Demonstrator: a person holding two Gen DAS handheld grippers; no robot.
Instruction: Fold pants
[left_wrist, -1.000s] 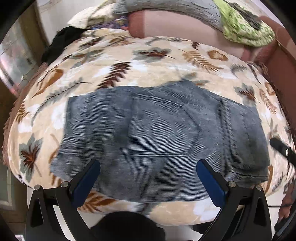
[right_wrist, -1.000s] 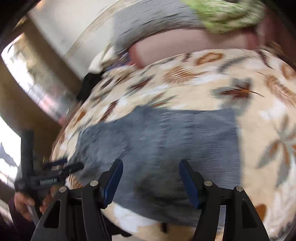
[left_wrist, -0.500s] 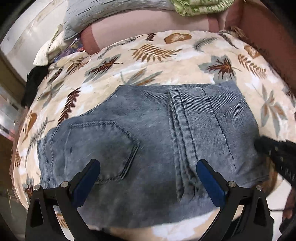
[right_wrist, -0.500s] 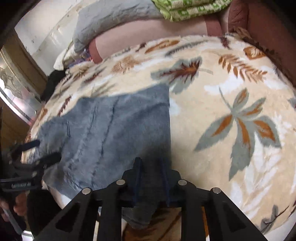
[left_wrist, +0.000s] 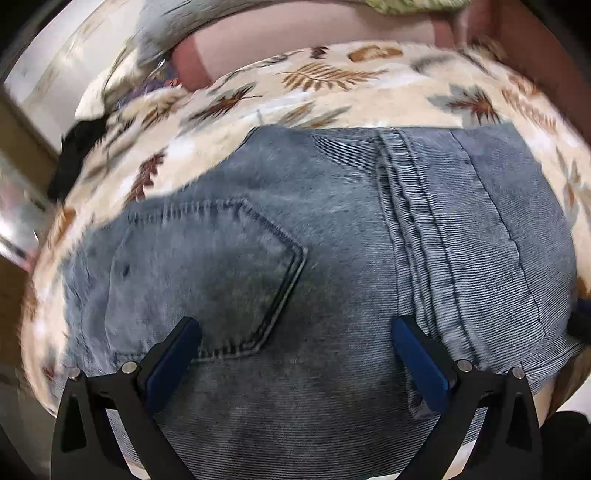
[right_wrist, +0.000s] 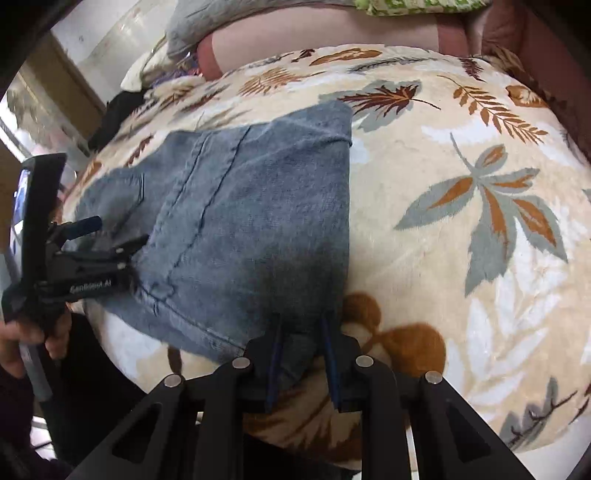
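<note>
Pants (left_wrist: 332, 258): a folded block of faded blue-grey denim is shown, with fine ribbed weave visible in the left wrist view. A back pocket (left_wrist: 207, 280) with doubled stitching is seen on the left portion, and a thick multi-row seam (left_wrist: 410, 236) runs top to bottom right of centre. Darker, shaded patches are noted along the near edge.

Location of pants: the block is laid flat on a cream blanket (right_wrist: 461, 221) printed with brown and grey leaves, toward the blanket's near left side in the right wrist view. The near corner is drawn just past the blanket's front edge.

Left gripper (left_wrist: 295, 350): the blue pads are held wide apart above the near edge of the denim, one over the pocket's lower corner, the other beside the seam. Contact with the cloth cannot be told.

Right gripper (right_wrist: 301, 354): the pads are brought narrow, with the near right corner of the denim pinched between them.

Hand (right_wrist: 22, 343): the left tool's handle is seen gripped at the left margin of the right wrist view.

Background: a pink cushion (right_wrist: 314, 40) is seen beyond the blanket.
</note>
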